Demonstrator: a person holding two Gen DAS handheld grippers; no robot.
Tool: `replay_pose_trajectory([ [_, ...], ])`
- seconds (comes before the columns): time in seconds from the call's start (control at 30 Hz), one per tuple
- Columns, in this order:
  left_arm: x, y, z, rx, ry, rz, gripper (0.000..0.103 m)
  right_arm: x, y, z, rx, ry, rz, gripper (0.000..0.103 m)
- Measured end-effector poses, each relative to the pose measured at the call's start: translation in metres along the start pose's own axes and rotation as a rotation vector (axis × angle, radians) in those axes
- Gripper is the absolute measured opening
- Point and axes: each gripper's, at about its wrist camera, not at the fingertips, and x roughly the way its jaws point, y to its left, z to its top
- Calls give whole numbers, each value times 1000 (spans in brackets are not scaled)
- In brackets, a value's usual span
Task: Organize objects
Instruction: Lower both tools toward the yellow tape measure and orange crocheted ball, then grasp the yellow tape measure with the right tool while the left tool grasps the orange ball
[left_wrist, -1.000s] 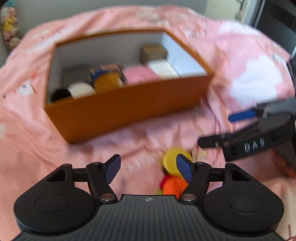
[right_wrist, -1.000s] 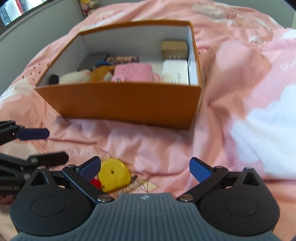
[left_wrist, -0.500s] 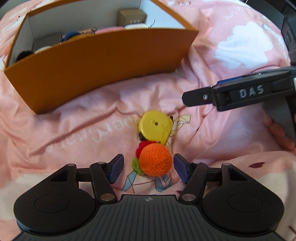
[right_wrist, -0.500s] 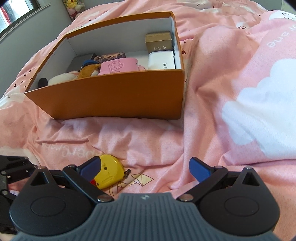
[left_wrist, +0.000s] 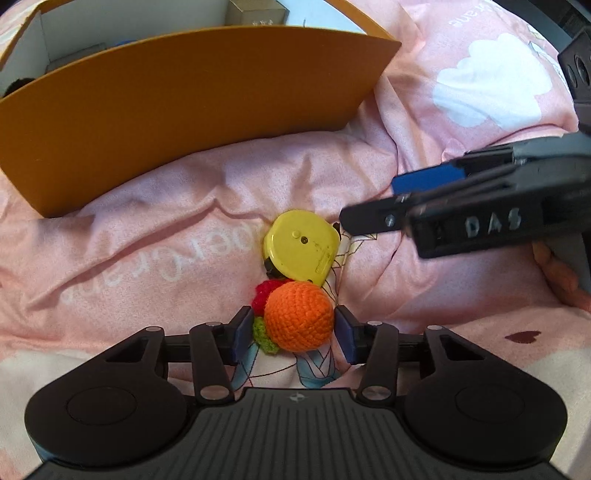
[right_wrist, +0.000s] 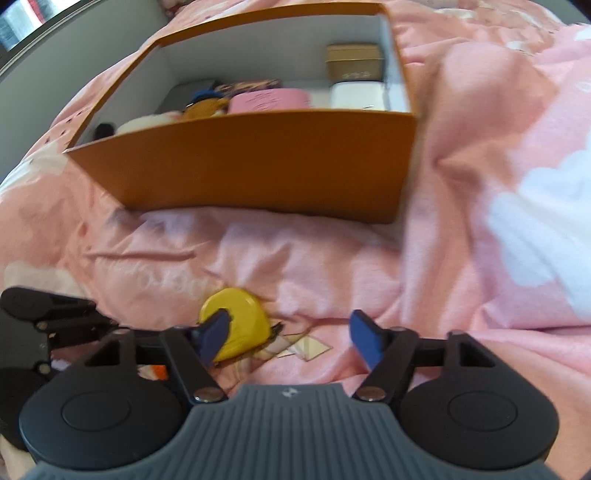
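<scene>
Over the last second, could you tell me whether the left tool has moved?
Yes. The left tool has dropped toward the pink blanket, away from the orange cardboard box, and now brackets the orange crocheted ball.

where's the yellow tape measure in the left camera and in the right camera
Left wrist: yellow tape measure sits centre frame, just beyond the orange crochet ball.
Right wrist: yellow tape measure sits lower left of centre, partly behind the right claw's left finger.
Shared landmark: the orange box beyond it.

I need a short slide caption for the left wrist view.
Left gripper open around an orange crocheted ball, beside a yellow tape measure on the pink bedsheet.
</scene>
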Motion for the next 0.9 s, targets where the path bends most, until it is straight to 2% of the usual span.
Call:
replay_pose_trajectory([
  [0.13,-20,3,-1,-28,-61,59,53,1,13,0,-80,4,25,64],
  [0.23,-32,14,-3,-93,-96,115,53,3,25,3,-165,9,34,61],
  [0.33,-39,31,-6,-184,-121,118,53,7,38,5,-265,19,33,61],
  [0.5,-39,42,-6,-232,-128,115,53,23,58,7,-427,61,12,60],
  [0.63,-37,47,-6,-243,-123,104,53,39,60,7,-460,111,9,60],
  [0.77,-34,52,-7,-253,-118,91,53,51,53,7,-430,148,19,60],
  [0.9,-32,52,-6,-252,-117,86,53,53,51,8,-426,149,24,56],
])
